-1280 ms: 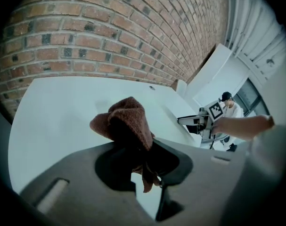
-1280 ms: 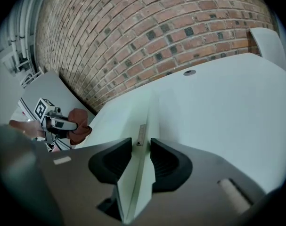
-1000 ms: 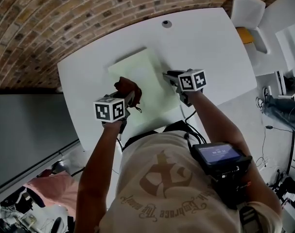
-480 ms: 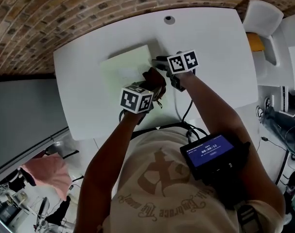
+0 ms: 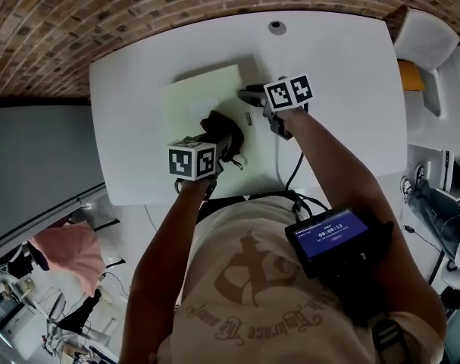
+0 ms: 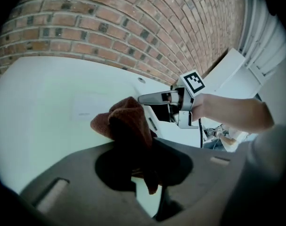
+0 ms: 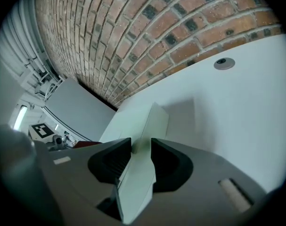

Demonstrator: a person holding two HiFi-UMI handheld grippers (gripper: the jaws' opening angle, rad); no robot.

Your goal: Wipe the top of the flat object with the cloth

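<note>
on the table (image 5: 343,74), the green board (image 5: 188,105) runs lengthwise toward the wall (image 5: 139,6).

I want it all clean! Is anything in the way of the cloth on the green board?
Nothing but the cloth lies on the board's top; only the right gripper, jaws just eased wider, grips its right edge.

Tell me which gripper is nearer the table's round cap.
Right. The right gripper, its fingers just opened slightly, gripping the green board's edge, sits nearest the cap; the left gripper, holding the brown cloth, is farther back over the board.
</note>
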